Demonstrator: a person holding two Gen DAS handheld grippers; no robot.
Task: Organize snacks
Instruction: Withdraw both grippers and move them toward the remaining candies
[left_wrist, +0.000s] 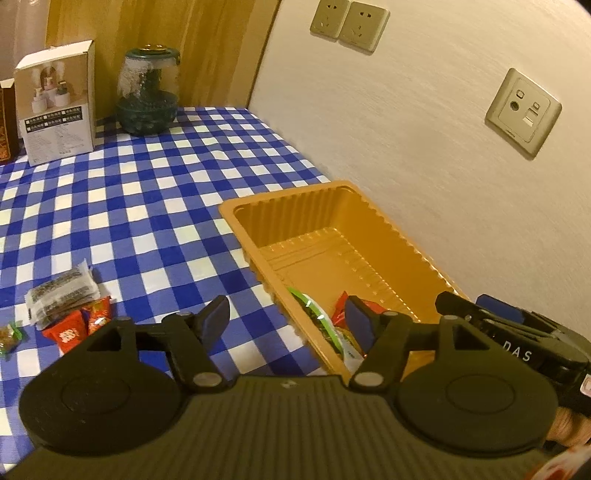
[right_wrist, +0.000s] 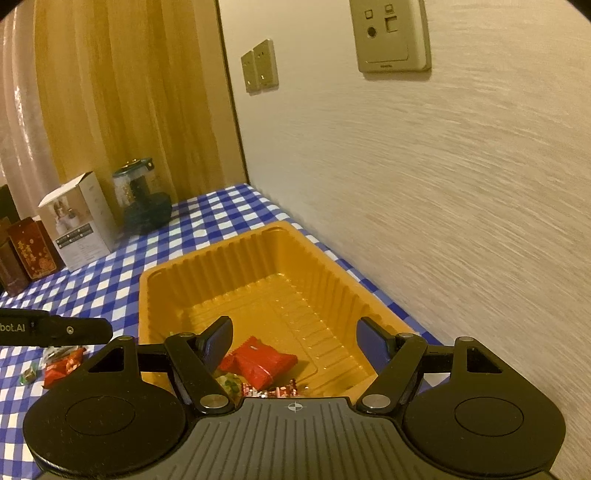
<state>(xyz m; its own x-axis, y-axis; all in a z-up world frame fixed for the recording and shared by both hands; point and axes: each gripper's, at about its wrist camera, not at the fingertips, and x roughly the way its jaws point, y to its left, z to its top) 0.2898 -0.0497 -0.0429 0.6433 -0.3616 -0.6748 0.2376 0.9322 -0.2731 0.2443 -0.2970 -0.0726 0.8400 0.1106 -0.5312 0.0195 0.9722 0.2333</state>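
1. Left wrist view: the left hand-held gripper (left_wrist: 288, 319) has its jaws apart with nothing pinched between the blue pads; one pad sits over the desk (left_wrist: 147, 206), the other over the near end of the orange tray (left_wrist: 255, 236).
2. Inside that tray lie a green-edged packet (left_wrist: 314, 317) and a red wrapper (left_wrist: 341, 306), both at the near end; the far end of the tray floor is bare.
3. On the blue-and-white checked cloth to the left of the tray sits a small pile of snacks still outside it: a grey-and-white packet (left_wrist: 62, 291) on top of red packets (left_wrist: 79, 326), with a small green-wrapped sweet (left_wrist: 9, 336) just beside them.
4. Right wrist view: the right hand-held gripper (right_wrist: 293, 341) also stands with its jaws apart and empty, hovering over the near end of the tray, where a red packet (right_wrist: 264, 360) lies on the floor among a few smaller sweets (right_wrist: 269, 389).
5. At the back of the desk stand a white carton (left_wrist: 59, 103) and a dark green glass jar (left_wrist: 147, 92), well apart from the tray, which lies along the wall (left_wrist: 424, 122).
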